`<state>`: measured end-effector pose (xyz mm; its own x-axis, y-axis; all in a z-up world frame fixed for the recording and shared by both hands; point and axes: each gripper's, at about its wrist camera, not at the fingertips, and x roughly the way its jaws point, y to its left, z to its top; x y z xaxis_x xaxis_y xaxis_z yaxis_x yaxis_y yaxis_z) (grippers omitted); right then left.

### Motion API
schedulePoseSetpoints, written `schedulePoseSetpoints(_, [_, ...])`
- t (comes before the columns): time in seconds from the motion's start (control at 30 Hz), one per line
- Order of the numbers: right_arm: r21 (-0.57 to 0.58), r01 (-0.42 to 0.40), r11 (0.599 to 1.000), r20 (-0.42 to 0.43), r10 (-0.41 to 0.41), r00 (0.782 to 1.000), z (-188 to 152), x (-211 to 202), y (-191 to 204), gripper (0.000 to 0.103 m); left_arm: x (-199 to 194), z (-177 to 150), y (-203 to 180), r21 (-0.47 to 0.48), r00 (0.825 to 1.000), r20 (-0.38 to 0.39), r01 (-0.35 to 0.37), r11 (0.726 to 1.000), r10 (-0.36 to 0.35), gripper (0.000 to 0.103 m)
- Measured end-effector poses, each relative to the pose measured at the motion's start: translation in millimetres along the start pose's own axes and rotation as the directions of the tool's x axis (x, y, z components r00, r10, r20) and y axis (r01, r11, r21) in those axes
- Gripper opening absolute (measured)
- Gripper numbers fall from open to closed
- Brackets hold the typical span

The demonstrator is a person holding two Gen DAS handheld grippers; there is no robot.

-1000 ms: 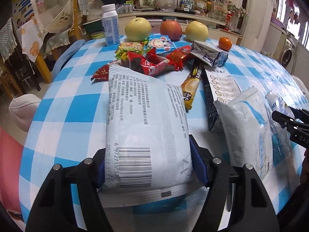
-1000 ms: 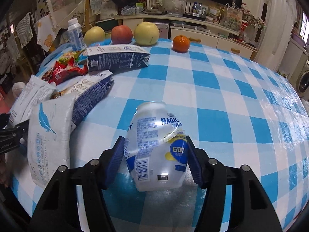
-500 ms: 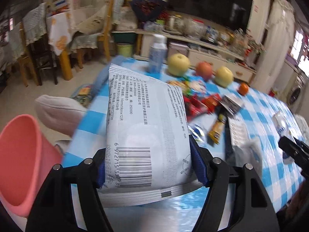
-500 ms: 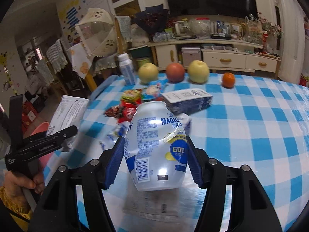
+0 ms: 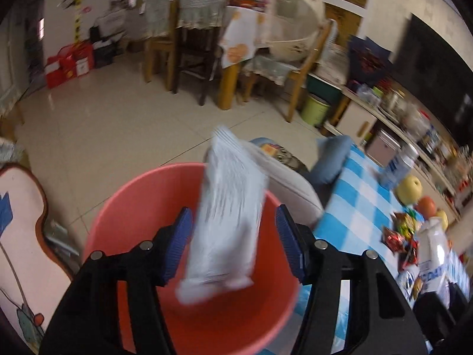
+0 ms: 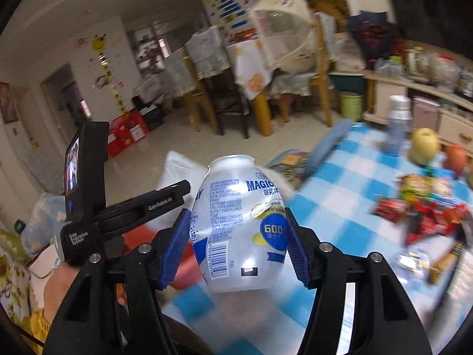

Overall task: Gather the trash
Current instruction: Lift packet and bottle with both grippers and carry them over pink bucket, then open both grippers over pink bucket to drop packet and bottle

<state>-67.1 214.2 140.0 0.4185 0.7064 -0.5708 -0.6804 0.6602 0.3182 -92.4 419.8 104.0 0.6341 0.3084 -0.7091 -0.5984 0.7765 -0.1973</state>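
Observation:
In the left wrist view my left gripper (image 5: 233, 245) is open above a pink bucket (image 5: 124, 207) on the floor. A white wrapper (image 5: 227, 222) is blurred between the fingers without touching them, over the bucket's mouth. In the right wrist view my right gripper (image 6: 238, 245) is shut on a crushed white and blue plastic bottle (image 6: 239, 230), held above the table's left edge. The left gripper (image 6: 133, 210) shows there too, to the left, with the white wrapper (image 6: 180, 171) beyond it.
The blue checked table (image 6: 340, 207) carries red snack wrappers (image 6: 414, 213), apples (image 6: 424, 146) and a white bottle (image 6: 397, 127). Cushioned stools (image 5: 289, 183) stand between bucket and table. Wooden chairs (image 5: 192, 38) and a tiled floor (image 5: 103, 124) lie beyond.
Both grippers swung left off the table toward the bucket. The left gripper opened and let go of the white wrapper, which is dropping. The right still holds the bottle.

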Motion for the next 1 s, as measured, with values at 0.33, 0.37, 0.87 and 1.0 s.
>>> schedulePoseSetpoints(0.33, [0.095,-0.075,0.993,-0.069,0.082,0.994,3,87,21,0.084,19,10,66,-0.201,0.996,-0.025,-0.092,0.975,0.089,0.066])
schedulePoseSetpoints(0.37, [0.103,-0.072,0.992,-0.062,0.078,0.995,1,86,20,0.085,18,11,68,-0.203,0.995,-0.016,-0.097,0.974,0.095,0.071])
schedulePoseSetpoints(0.87, [-0.105,0.182,0.978,0.039,-0.179,0.983,-44,14,3,0.088,-17,5,7,-0.035,0.964,0.256,0.081,0.996,-0.069,0.087])
schedulePoseSetpoints(1.0, [-0.105,0.207,0.973,0.04,-0.204,0.978,-61,-6,-11,0.088,-19,0,-19,0.057,0.96,0.237,0.14,0.989,-0.15,0.087])
